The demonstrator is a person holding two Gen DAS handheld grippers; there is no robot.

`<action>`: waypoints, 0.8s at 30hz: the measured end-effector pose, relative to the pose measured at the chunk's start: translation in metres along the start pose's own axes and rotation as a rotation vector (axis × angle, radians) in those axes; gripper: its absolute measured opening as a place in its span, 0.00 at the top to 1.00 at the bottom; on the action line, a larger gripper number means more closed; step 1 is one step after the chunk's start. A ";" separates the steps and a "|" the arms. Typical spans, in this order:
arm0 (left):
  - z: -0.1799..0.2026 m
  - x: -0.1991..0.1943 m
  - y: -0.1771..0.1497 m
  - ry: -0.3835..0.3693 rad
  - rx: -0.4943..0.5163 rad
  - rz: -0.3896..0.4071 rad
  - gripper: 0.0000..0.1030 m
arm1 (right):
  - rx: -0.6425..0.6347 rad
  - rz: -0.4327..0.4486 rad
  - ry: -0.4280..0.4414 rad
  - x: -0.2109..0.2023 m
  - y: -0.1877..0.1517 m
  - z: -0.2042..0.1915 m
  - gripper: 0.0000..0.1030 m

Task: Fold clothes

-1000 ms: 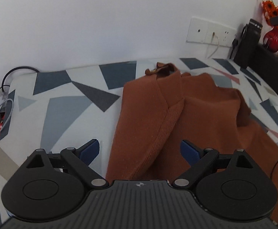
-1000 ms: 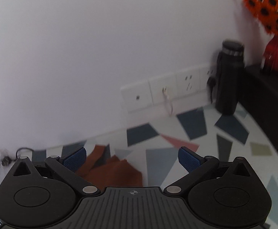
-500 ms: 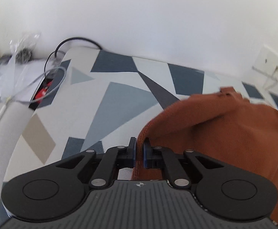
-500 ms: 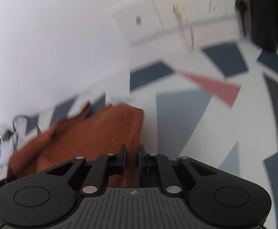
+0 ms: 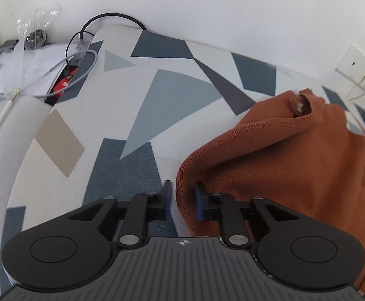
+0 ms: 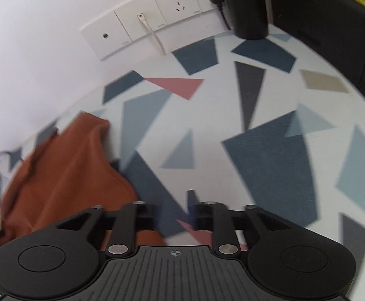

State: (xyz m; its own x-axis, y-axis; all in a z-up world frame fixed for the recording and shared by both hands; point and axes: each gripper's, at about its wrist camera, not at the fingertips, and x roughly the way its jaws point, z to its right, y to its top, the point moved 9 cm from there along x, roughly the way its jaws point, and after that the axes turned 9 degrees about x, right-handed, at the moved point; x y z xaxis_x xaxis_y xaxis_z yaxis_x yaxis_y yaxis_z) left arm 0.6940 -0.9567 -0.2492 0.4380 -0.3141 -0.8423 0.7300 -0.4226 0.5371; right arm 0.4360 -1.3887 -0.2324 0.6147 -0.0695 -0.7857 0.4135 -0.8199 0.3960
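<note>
A rust-orange knit garment point(image 5: 295, 165) lies bunched on the patterned table cover point(image 5: 157, 100). My left gripper point(image 5: 183, 200) has its jaws slightly apart, with the garment's folded edge lying loose between them; the pads do not press it. In the right wrist view the garment point(image 6: 64, 175) lies to the left. My right gripper point(image 6: 173, 210) is open and empty over the bare cover, just right of the garment's edge.
Cables point(image 5: 57, 70) and a plastic bag point(image 5: 34, 30) lie off the table's far left corner. Wall sockets point(image 6: 152, 22) with a white cable line the wall. A black bottle point(image 6: 245, 5) and a dark box point(image 6: 327, 25) stand at the far right.
Both grippers were shut on the garment half a second ago. Both have opened and let go; the right one has moved off the cloth to the right.
</note>
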 end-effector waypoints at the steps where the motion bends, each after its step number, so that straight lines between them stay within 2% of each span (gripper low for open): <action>1: 0.004 0.002 0.004 0.004 0.031 0.006 0.60 | 0.018 0.017 0.045 0.009 0.010 -0.009 0.62; 3: 0.009 0.012 0.012 0.025 0.081 0.003 0.60 | 0.042 0.031 0.108 0.031 0.024 -0.027 0.48; 4: 0.010 0.018 0.016 0.033 0.093 -0.001 0.60 | 0.054 0.038 0.138 0.043 0.031 -0.036 0.36; 7: 0.006 0.024 0.026 -0.019 0.021 0.001 0.60 | 0.071 0.012 0.153 0.084 0.040 -0.059 0.34; 8: 0.005 0.026 0.030 -0.038 -0.006 0.002 0.69 | 0.068 -0.010 0.145 0.098 0.041 -0.065 0.35; 9: 0.004 0.025 0.033 -0.070 -0.036 0.002 0.87 | 0.062 -0.026 0.129 0.111 0.041 -0.072 0.35; 10: 0.002 0.022 0.035 -0.094 -0.061 0.004 0.87 | 0.050 -0.042 0.135 0.118 0.040 -0.078 0.39; 11: 0.001 0.018 0.038 -0.116 -0.085 0.006 0.89 | 0.039 -0.057 0.142 0.124 0.039 -0.084 0.47; 12: 0.001 0.012 0.039 -0.160 -0.111 0.008 0.91 | 0.043 -0.062 0.152 0.122 0.039 -0.087 0.73; 13: 0.001 0.005 0.040 -0.202 -0.127 0.011 0.91 | 0.047 -0.068 0.163 0.119 0.039 -0.091 0.90; 16: 0.001 -0.017 0.038 -0.311 -0.154 0.020 0.92 | 0.045 -0.031 0.212 0.092 0.039 -0.098 0.90; 20: 0.002 -0.044 0.025 -0.375 -0.142 0.027 0.93 | 0.033 0.033 0.295 0.026 0.033 -0.098 0.91; 22: 0.005 -0.050 0.009 -0.402 -0.146 0.004 0.93 | -0.013 0.056 0.288 -0.009 0.023 -0.085 0.91; 24: 0.013 -0.050 -0.015 -0.445 -0.158 -0.050 0.93 | -0.035 0.036 0.243 -0.037 0.006 -0.062 0.91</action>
State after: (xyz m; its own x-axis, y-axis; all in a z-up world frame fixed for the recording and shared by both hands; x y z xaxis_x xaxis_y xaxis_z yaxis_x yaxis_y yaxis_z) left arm 0.6546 -0.9454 -0.2150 0.1581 -0.6452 -0.7474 0.8303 -0.3227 0.4543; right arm 0.4567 -1.3558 -0.1716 0.7713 0.0440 -0.6350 0.4087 -0.7991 0.4410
